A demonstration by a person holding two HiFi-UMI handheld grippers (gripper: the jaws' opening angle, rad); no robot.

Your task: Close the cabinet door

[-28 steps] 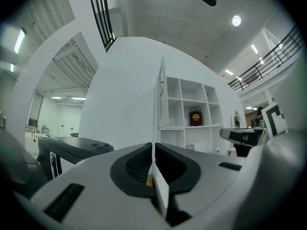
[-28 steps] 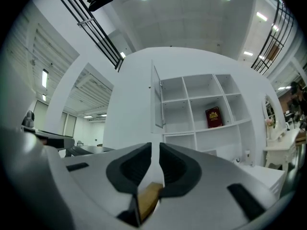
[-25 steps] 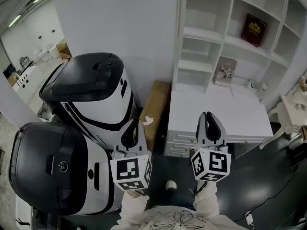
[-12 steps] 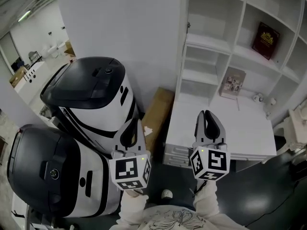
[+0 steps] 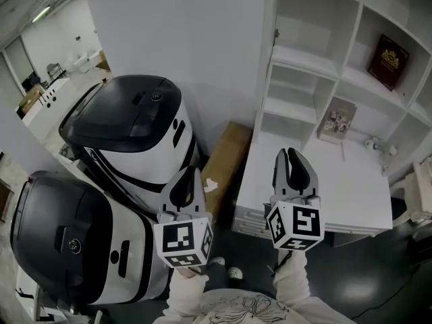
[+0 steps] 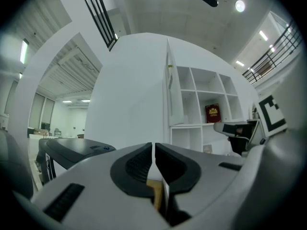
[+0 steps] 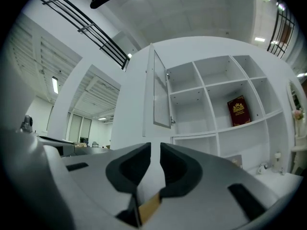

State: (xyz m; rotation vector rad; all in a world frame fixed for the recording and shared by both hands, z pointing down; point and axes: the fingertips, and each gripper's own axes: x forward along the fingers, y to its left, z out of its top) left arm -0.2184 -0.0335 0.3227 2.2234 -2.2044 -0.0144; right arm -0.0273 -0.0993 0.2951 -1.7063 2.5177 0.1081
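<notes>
The white cabinet (image 5: 317,66) stands at the right, a grid of open shelves over a desk top (image 5: 317,181). Its door (image 7: 162,97), with a ribbed pane, is swung wide open at the upper left compartment and shows edge-on as the door (image 5: 271,52) in the head view and as the door (image 6: 173,95) in the left gripper view. My left gripper (image 5: 191,172) (image 6: 153,147) is shut and empty, low in front of the machines. My right gripper (image 5: 290,152) (image 7: 155,150) is shut and empty over the desk's front edge, well short of the door.
Two large black-and-white machines (image 5: 128,133) (image 5: 61,235) fill the left. A cardboard box (image 5: 228,157) stands between them and the cabinet. A red book (image 5: 388,52), a picture card (image 5: 337,121) and small items (image 5: 374,144) sit on the shelves. Dark floor lies below.
The head view has shifted: the cabinet now sits further right and looks a little nearer. Both grippers keep the same pose and stay shut.
</notes>
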